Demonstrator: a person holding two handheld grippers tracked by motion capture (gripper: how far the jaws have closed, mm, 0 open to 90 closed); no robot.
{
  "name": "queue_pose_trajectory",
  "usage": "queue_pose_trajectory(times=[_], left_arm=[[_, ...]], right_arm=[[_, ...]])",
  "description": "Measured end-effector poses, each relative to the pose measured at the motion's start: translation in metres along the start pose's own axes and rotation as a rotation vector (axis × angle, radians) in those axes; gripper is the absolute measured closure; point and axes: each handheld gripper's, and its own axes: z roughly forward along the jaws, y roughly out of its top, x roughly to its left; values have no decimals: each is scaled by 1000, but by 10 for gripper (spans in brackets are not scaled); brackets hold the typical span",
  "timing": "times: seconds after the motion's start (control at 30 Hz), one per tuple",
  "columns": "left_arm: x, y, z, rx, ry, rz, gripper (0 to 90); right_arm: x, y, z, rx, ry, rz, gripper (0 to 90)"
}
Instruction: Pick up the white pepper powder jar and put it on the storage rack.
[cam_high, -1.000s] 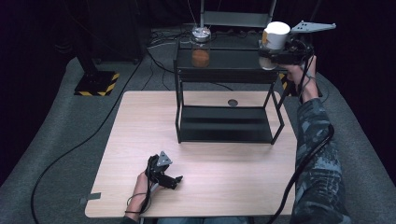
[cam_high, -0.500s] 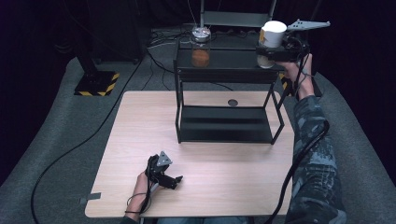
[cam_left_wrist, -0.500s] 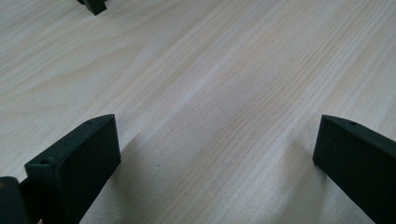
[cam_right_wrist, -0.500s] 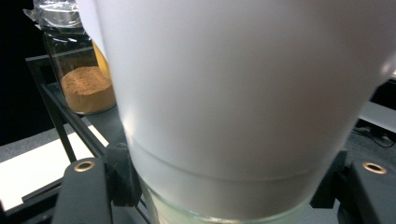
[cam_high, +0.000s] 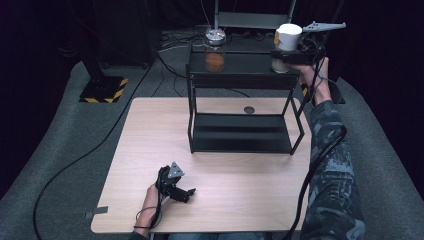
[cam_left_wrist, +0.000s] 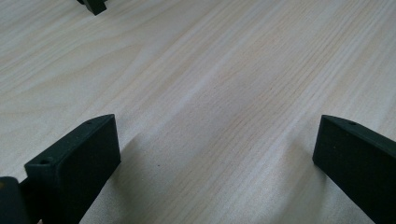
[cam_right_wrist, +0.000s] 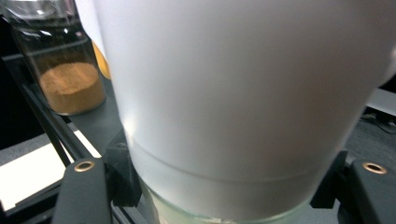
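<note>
White-lidded jar (cam_high: 287, 45) sits at the right end of the black shelf rack's (cam_high: 240, 80) top, hardly moved since earlier; right gripper (cam_high: 292, 56) jaws clamp its glass body. Contents hidden by the lid up close. Two jars: the second (cam_high: 215, 50) holds orange powder. Left gripper (cam_high: 176, 186) rests on the tabletop (cam_high: 150, 130), unchanged, jaws spread wide.

glass jar (cam_high: 215, 50) stands well apart from white container (cam_high: 287, 40).
</note>
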Motion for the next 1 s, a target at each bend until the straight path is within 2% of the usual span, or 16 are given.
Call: queue_pose_trajectory(times=[0.37,0.5,0.83,0.93,1.0], left_arm=[[0,0,0,0,-1,0,2],[0,0,0,1,0,-1,2],[0,0,0,1,0,-1,2],[0,0,0,0,-2,-1,3],[0,0,0,0,-1,-1,3]], right_arm=[[-12,-11,-1,-39,33,71,302],[-2,-6,0,-20,-1,20,301],[-2,-9,0,-29,-5,16,300],[1,-9,0,-34,-11,1,299],[1,-10,0,-38,-13,12,298]])
